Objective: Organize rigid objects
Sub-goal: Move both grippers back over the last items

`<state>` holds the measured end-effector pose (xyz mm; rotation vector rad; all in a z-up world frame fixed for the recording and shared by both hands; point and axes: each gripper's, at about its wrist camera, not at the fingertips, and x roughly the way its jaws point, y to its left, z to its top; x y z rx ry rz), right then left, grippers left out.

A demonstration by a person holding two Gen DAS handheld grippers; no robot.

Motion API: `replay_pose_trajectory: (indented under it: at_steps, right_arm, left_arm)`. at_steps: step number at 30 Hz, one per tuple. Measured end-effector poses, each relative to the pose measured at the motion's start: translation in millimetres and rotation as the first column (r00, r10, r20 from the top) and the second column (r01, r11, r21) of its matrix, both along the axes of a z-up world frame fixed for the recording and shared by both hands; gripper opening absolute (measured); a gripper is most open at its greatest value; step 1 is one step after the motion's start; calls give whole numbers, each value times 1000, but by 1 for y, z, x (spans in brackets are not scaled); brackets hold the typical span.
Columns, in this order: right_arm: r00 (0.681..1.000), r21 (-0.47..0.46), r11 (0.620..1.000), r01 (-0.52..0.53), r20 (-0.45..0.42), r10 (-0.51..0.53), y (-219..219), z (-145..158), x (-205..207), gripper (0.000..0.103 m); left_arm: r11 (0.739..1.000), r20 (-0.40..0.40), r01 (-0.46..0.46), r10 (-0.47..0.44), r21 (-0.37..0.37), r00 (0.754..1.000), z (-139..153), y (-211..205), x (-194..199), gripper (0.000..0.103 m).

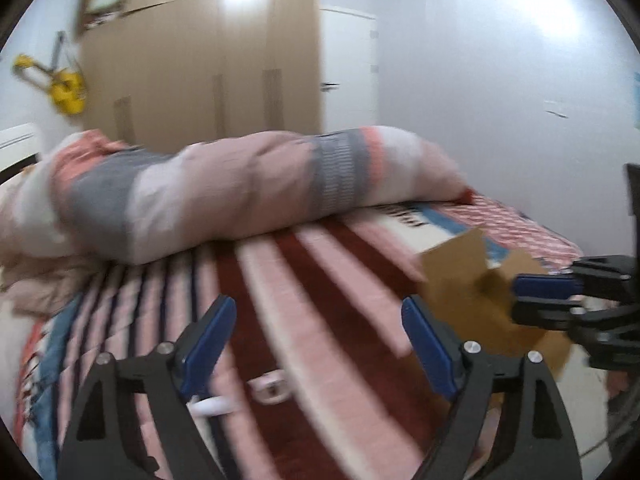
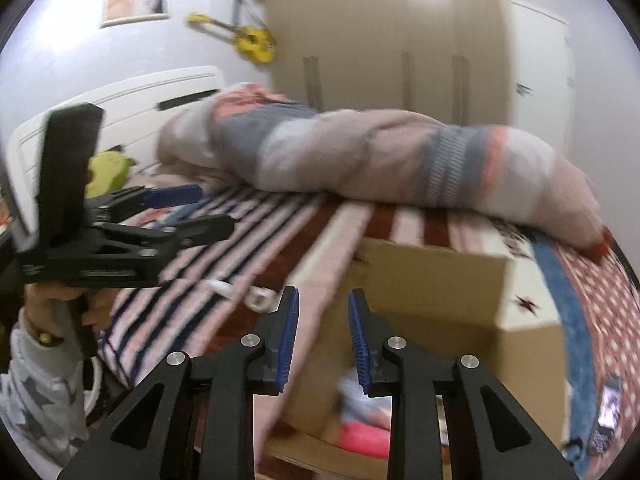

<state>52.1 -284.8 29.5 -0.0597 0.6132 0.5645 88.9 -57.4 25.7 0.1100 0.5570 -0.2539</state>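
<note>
My left gripper (image 1: 318, 340) is open and empty above the striped bedspread (image 1: 280, 272). Below it lie a small white roll-like object (image 1: 272, 390) and a white stick-like object (image 1: 212, 405); both also show in the right wrist view, the roll (image 2: 260, 298) and the stick (image 2: 220, 287). An open cardboard box (image 2: 440, 280) sits at the bed's near edge with pink and blue items (image 2: 364, 420) inside. My right gripper (image 2: 322, 332) hovers over the box, jaws partly apart and empty. It also shows in the left wrist view (image 1: 532, 298), in front of the box (image 1: 464, 280).
A rolled pink and grey duvet (image 1: 240, 192) lies across the far side of the bed. A wardrobe (image 1: 208, 60) stands behind. A phone (image 2: 608, 412) lies on the bed at the right. A green soft toy (image 2: 106, 170) sits near the headboard.
</note>
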Motion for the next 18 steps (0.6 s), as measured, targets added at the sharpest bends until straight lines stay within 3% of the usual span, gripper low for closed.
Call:
replay_pose_trajectory:
  at_steps: [5, 10, 14, 18]
  right_arm:
    - [989, 16, 989, -145, -20, 145, 78, -7, -3, 25]
    - [975, 28, 980, -195, -98, 197, 135, -45, 7, 30]
    - [979, -50, 986, -162, -137, 153, 167, -92, 32, 43]
    - [991, -157, 984, -87, -117, 69, 177, -135, 59, 56]
  left_arm:
    - [995, -41, -96, 97, 21, 994, -34, 62, 2, 87]
    - [988, -150, -154, 154, 10, 977, -89, 108, 16, 87]
    - [985, -241, -172, 165, -10, 956, -132, 117, 31, 87]
    - [982, -321, -191, 178, -9, 930, -174, 123, 51, 87]
